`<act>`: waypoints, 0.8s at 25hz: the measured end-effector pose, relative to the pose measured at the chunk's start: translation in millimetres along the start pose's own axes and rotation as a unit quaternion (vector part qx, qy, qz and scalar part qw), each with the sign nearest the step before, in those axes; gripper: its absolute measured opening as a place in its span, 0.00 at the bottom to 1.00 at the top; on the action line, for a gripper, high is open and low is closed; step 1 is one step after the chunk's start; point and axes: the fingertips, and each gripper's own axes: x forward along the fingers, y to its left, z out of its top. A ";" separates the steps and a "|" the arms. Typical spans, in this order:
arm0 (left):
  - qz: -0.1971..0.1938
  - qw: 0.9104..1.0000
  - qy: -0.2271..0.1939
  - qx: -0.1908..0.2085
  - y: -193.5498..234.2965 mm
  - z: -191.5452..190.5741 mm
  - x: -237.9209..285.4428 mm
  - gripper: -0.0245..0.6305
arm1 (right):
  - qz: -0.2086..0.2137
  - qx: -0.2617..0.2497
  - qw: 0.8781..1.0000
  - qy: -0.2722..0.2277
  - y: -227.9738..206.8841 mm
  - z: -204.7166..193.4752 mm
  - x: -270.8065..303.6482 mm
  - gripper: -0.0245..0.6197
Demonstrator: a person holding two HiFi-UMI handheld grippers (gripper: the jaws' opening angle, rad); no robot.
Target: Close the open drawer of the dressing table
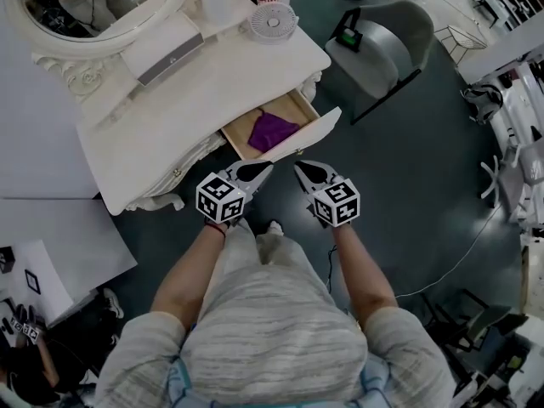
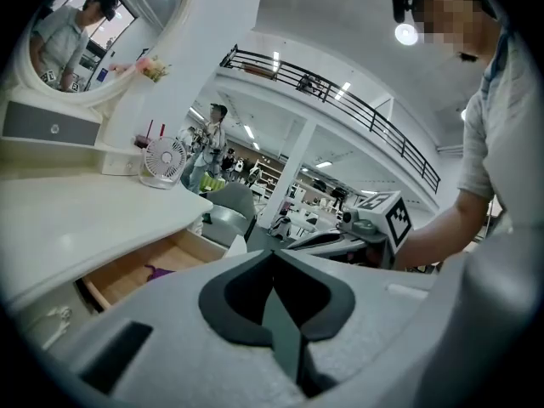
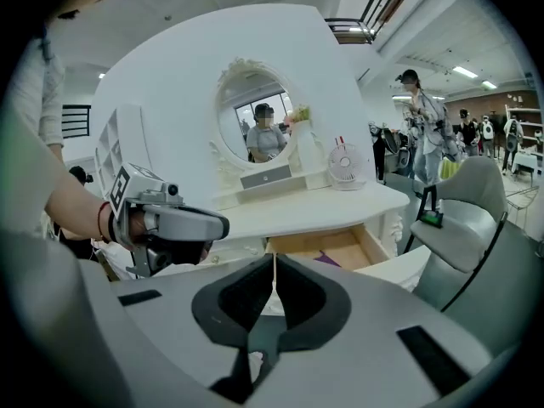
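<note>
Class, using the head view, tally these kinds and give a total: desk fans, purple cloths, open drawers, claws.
Desk fan: 1
Purple cloth: 1
Open drawer: 1
Claws, the left claw and the right claw: 2
Total: 5

Counts, head view. Dressing table [image 1: 212, 83]: 1. Open drawer [image 1: 316, 133]: 1, w/ 1 purple cloth [image 1: 272, 130]. Oval mirror [image 1: 55, 2]: 1. Small white fan [image 1: 273, 22]: 1, on the surface. Grey chair [image 1: 382, 45]: 1. Grippers: 2, i.e. left gripper [image 1: 262, 168], right gripper [image 1: 303, 168]; 2 fingers each. Marker cubes: 2, i.e. left cube [image 1: 221, 198], right cube [image 1: 337, 202].
</note>
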 end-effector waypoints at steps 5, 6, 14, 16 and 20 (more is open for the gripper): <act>0.007 1.000 0.017 -0.008 11.3 -16.2 9.4 0.06 | -0.035 0.014 0.999 0.027 -26.7 -29.6 17.8 0.05; 0.007 1.000 0.019 -0.010 12.9 -18.4 10.7 0.06 | -0.041 0.013 0.999 0.032 -31.0 -33.8 20.5 0.05; 0.013 0.999 0.030 -0.034 26.3 -41.1 8.1 0.06 | -0.068 0.017 0.996 0.060 -55.8 -58.9 43.5 0.06; 0.015 0.999 0.032 -0.042 29.2 -47.0 4.8 0.06 | -0.074 0.016 0.995 0.072 -61.6 -66.1 49.9 0.06; 0.019 0.998 0.033 -0.054 35.9 -53.2 1.9 0.06 | -0.078 0.011 0.992 0.097 -71.4 -76.8 62.4 0.06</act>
